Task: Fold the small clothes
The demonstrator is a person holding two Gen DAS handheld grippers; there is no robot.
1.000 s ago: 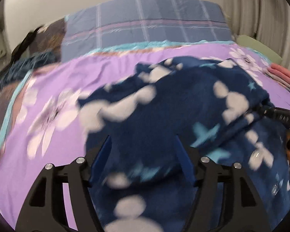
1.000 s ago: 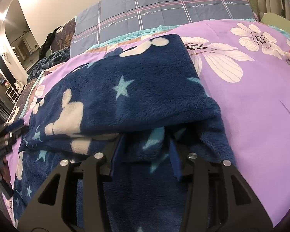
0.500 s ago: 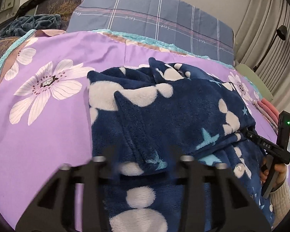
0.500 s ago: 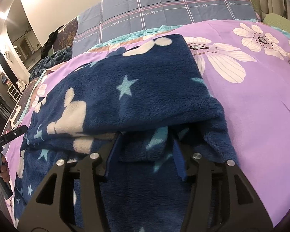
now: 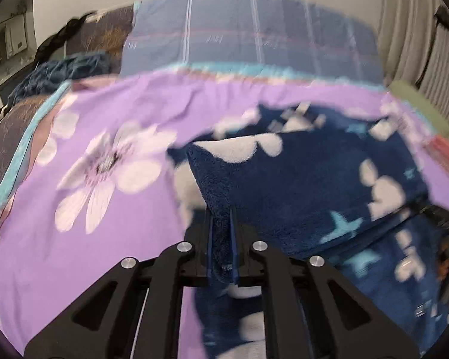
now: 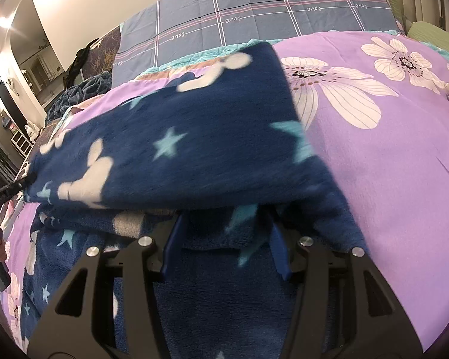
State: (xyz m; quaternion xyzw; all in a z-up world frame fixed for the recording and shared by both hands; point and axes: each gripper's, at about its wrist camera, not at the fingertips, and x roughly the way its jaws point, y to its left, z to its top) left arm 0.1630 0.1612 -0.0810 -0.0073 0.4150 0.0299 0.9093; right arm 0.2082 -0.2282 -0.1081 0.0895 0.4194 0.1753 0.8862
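— One fleece garment (image 5: 314, 185), navy with stars, lies on the bed (image 5: 104, 215), folded over at its near edge.
— Soft, bulky, light, probably grippy; corners suit best. Two grippers: left gripper (image 5: 223, 239) closing, pinching a fold; right gripper (image 6: 224, 248) spread around a hem.

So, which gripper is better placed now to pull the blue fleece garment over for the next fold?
Left. The left gripper is closing on the blue fleece garment; the right gripper only straddles a bunched fold, pads apart.
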